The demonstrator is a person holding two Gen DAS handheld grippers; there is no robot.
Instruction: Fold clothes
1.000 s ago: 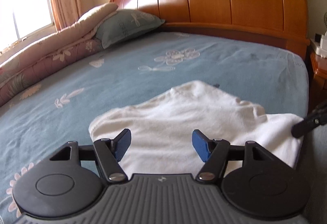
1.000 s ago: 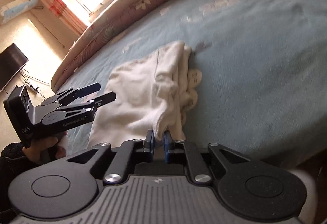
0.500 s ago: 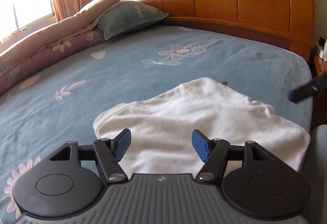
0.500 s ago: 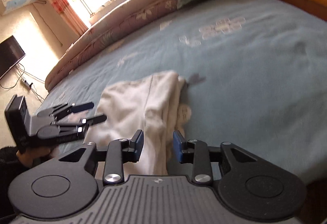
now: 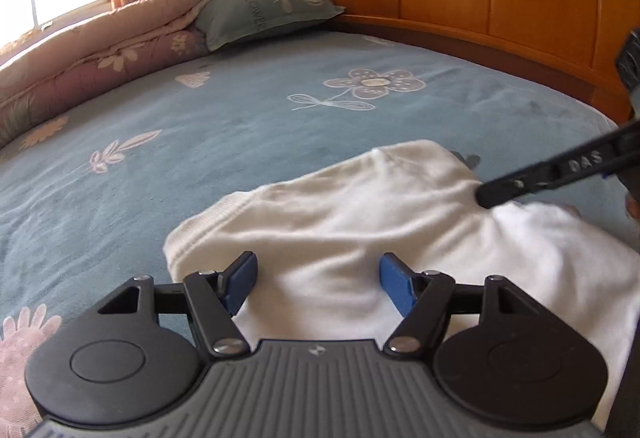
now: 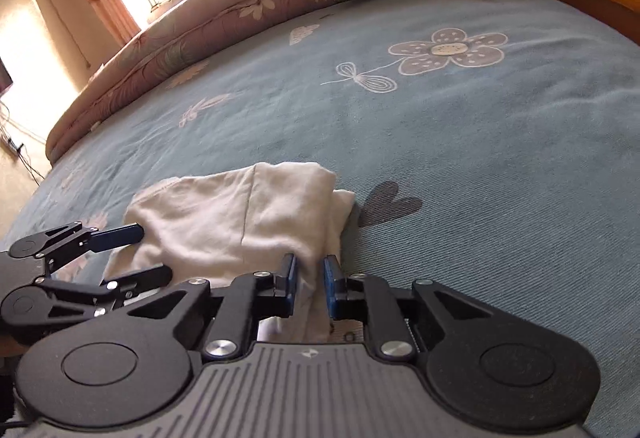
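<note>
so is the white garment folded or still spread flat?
Folded. The white garment lies as a compact bundle on the bed, with stacked layers showing along its right edge.

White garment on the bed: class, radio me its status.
Left gripper open above white garment. Right gripper just closing around its edge. Nothing in the way.

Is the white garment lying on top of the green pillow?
No, the white garment lies on the blue floral bedsheet, well apart from the green pillow by the headboard.
</note>
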